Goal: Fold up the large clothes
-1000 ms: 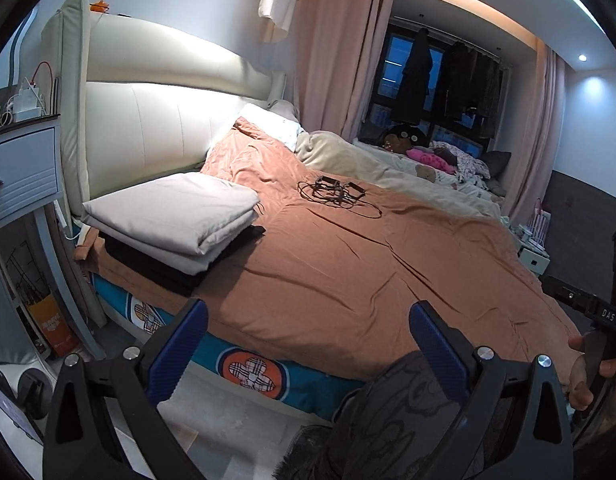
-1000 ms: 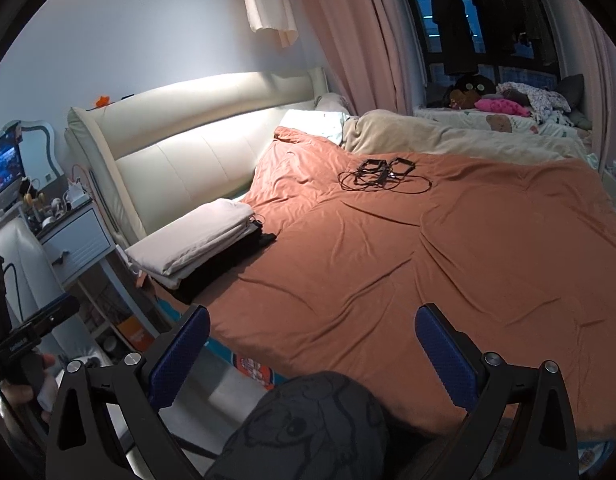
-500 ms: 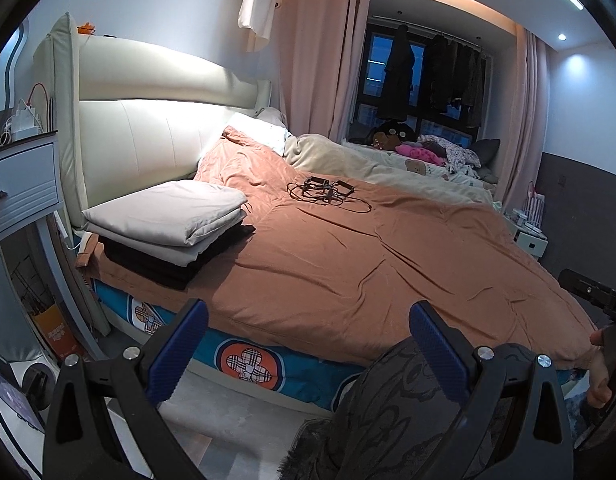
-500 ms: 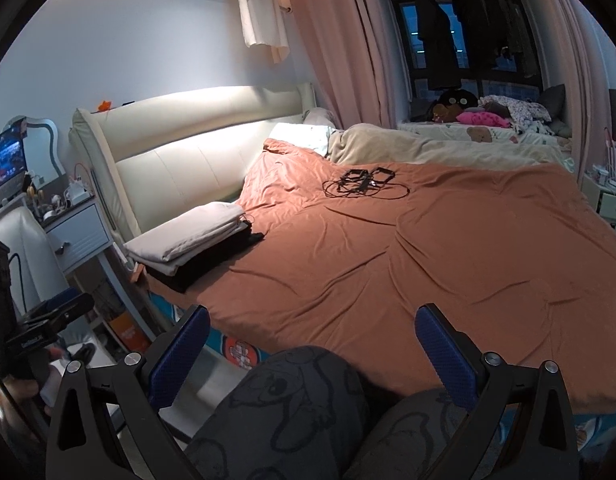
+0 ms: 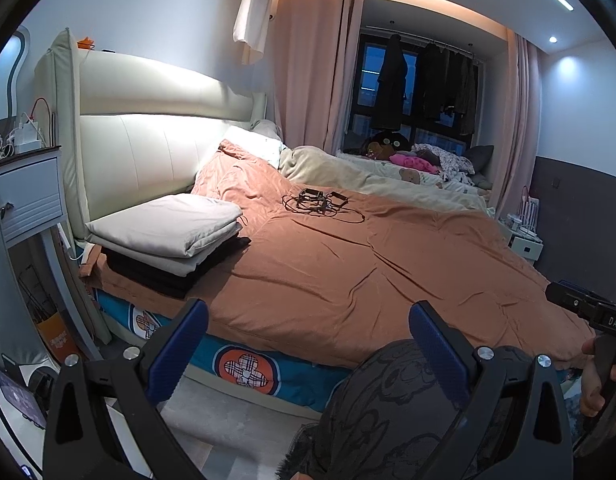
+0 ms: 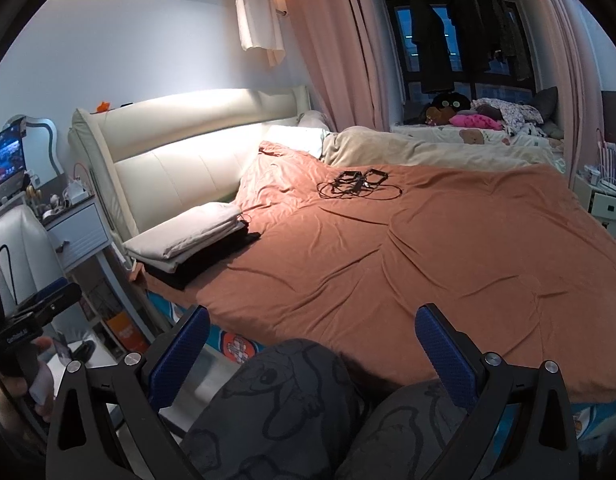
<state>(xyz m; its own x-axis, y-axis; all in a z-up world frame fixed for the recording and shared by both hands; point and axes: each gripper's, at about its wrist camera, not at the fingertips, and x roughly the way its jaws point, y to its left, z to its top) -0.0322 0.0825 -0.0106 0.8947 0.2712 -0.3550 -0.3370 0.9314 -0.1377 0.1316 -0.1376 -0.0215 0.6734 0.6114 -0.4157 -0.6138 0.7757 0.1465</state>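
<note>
both tools, left tool [image 5: 308, 336] and right tool [image 6: 312, 340], are held wide and empty. a folded stack [image 5: 168, 236] is seen at ten o'clock on the bed [image 5: 348, 264]. it is judged soft and limp, best gripped at an edge.

A rust-orange bedspread [image 6: 428, 248] covers the bed, with pale grey folded sheets [image 5: 168, 228] stacked on black folded cloth [image 5: 180, 276] at its nine o'clock edge, a teal mattress side printed with orange plaid clovers [image 5: 244, 364] below, and dark grey cartoon-print trousers [image 6: 276, 412] at six o'clock.
</note>
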